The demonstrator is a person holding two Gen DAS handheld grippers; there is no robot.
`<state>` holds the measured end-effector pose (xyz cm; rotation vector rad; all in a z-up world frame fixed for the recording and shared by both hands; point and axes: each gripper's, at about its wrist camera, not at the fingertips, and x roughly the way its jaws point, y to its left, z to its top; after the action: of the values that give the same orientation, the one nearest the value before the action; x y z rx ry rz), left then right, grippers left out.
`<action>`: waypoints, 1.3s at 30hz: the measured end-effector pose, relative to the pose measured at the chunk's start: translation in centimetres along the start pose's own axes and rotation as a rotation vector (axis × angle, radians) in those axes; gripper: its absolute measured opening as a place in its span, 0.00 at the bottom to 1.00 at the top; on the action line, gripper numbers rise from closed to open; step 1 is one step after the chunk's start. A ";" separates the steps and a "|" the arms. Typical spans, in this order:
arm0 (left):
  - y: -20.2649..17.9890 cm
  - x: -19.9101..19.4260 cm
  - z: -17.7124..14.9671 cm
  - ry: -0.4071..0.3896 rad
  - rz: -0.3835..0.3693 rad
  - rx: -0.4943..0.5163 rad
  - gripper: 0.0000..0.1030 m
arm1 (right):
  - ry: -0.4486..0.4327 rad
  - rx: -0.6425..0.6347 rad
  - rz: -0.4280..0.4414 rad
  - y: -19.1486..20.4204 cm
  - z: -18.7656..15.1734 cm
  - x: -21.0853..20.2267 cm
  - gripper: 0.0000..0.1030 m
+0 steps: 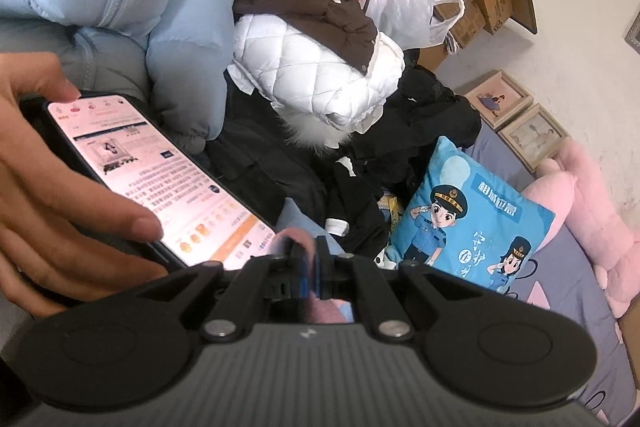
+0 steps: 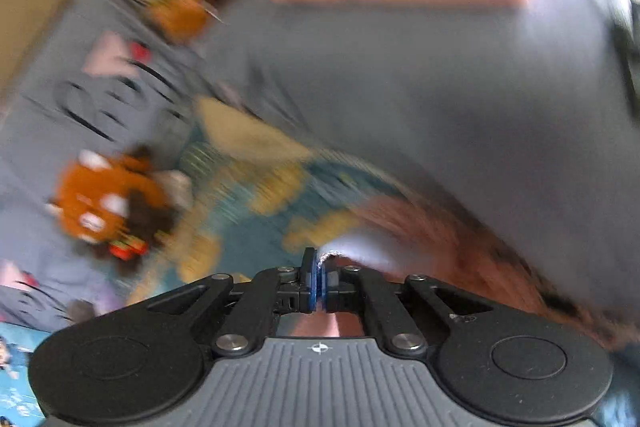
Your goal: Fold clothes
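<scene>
Heaped jackets (image 1: pixel 304 39) and blue cushion (image 1: pixel 472 219) crowding ahead, phone (image 1: pixel 160 179) in a hand (image 1: pixel 52 195) blocking left, bare bedsheet (image 1: pixel 576 291) free at right.

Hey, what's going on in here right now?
No folding is under way. A hand holds a lit phone beside the left hand-held gripper, whose jaws sit nearly together. Unfolded jackets lie heaped on the bed. The right hand-held gripper looks shut on a bit of pale fabric, though that view is badly blurred.
</scene>
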<state>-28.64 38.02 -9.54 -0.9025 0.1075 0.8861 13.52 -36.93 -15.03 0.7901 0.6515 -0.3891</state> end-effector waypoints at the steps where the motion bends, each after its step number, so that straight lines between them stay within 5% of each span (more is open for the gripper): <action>1: -0.1 0.0 0.0 -0.001 0.001 0.004 0.04 | -0.021 -0.008 0.022 0.5 0.5 -0.4 0.07; 2: -0.2 0.0 -0.1 0.000 0.001 0.007 0.04 | -0.019 -0.012 0.034 0.7 1.1 -0.1 0.10; 4: -0.2 -0.1 -0.1 0.000 0.001 0.013 0.04 | 0.034 -0.015 0.039 1.1 2.0 1.3 0.57; 5: -0.3 -0.1 -0.2 0.000 0.001 0.016 0.04 | 0.111 -0.023 0.012 1.2 2.3 2.6 0.61; 7: -0.3 -0.2 -0.2 0.003 0.000 0.016 0.04 | 0.205 -0.031 -0.037 1.1 2.6 3.4 0.35; 8: -0.2 -0.2 -0.1 0.005 -0.002 0.012 0.04 | 0.210 -0.033 -0.033 1.0 2.5 3.2 0.35; 14: -0.2 -0.1 -0.1 0.005 -0.005 0.019 0.04 | 0.064 -0.099 0.030 -3.4 -0.1 -4.6 0.47; 19: -0.7 0.0 -0.3 0.002 -0.011 0.028 0.04 | 0.115 -0.077 -0.097 -9.8 -4.0 -8.2 0.56; 29: -1.5 0.0 0.0 0.024 -0.018 0.037 0.04 | 0.265 0.392 0.005 -15.7 -7.8 -2.8 0.57; 30: -1.6 0.1 0.0 0.026 -0.018 0.040 0.04 | 0.254 0.421 0.014 -15.5 -7.9 -2.2 0.54; 32: -1.8 0.1 0.0 0.029 -0.021 0.043 0.04 | 0.222 0.421 -0.002 -14.6 -7.8 -1.5 0.31; 33: -2.0 0.2 0.1 0.031 -0.027 0.045 0.04 | 0.217 0.379 -0.016 -14.0 -7.6 -1.4 0.06; 35: -2.6 0.3 0.2 0.035 -0.037 0.058 0.04 | 0.167 0.278 -0.038 -12.2 -7.0 -2.3 0.07; 39: -3.9 0.6 0.6 0.042 -0.071 0.074 0.04 | 0.037 0.197 0.095 -10.1 -4.3 -8.9 0.06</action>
<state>-25.64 37.69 -6.97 -0.8516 0.1429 0.7925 -0.25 -39.50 -16.70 1.0144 0.6137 -0.3565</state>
